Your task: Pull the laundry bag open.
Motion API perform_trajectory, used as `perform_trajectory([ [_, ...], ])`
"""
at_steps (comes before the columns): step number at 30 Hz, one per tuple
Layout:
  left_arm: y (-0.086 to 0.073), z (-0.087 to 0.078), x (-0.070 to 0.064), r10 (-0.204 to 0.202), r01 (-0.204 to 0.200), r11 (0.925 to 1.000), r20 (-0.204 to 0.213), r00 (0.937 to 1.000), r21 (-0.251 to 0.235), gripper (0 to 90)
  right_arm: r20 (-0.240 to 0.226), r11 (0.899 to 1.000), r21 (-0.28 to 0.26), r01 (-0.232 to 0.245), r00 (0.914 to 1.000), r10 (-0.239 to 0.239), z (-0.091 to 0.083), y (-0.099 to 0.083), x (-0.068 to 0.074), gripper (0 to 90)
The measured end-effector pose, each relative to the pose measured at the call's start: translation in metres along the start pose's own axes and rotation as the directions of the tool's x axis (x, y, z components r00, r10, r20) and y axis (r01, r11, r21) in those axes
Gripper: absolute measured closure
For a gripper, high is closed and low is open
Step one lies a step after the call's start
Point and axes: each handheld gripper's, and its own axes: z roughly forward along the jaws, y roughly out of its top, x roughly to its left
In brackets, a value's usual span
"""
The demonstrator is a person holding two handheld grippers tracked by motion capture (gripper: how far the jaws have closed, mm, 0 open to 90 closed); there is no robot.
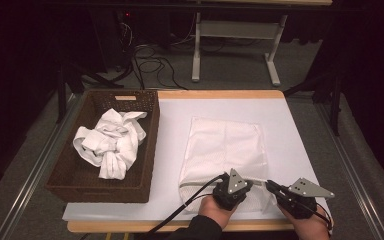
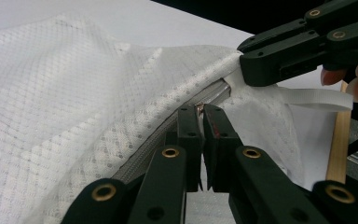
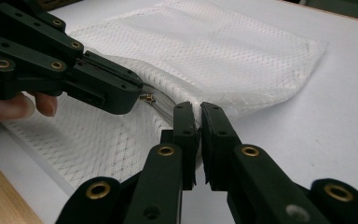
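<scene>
The left gripper [image 2: 200,112] pinches the zipper pull [image 2: 199,108] of the white mesh laundry bag [image 1: 225,145] near the table's front edge. The right gripper [image 3: 197,109] clamps the bag's corner just beside it. A wicker basket [image 1: 147,145] of crumpled white cloth [image 1: 111,142] occupies the table's left edge.

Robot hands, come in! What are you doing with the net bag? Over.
Left gripper shut on zipper pull. Right gripper shut on mesh bag edge. Bag flat on table. Basket of cloths well clear.
</scene>
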Motion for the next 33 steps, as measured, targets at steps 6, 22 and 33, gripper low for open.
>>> perform_trajectory([
  [6, -0.003, -0.005, 0.006, -0.013, 0.013, 0.9999, -0.006, 0.9999, 0.002, 86.1, 0.009, 1.000, 0.006, -0.004, 1.0000, 0.004, -0.001, 0.000, -0.001, 86.6],
  [22, -0.011, -0.015, 0.014, -0.028, 0.028, 0.9996, -0.027, 0.9992, 0.007, 86.1, 0.015, 1.000, 0.015, -0.011, 0.9998, 0.011, -0.001, 0.000, 0.001, 86.7],
  [33, -0.023, -0.044, 0.037, -0.048, 0.053, 0.9974, -0.095, 0.9943, 0.049, 86.1, 0.016, 1.000, 0.014, -0.018, 0.9997, 0.018, -0.002, -0.001, -0.002, 86.7],
])
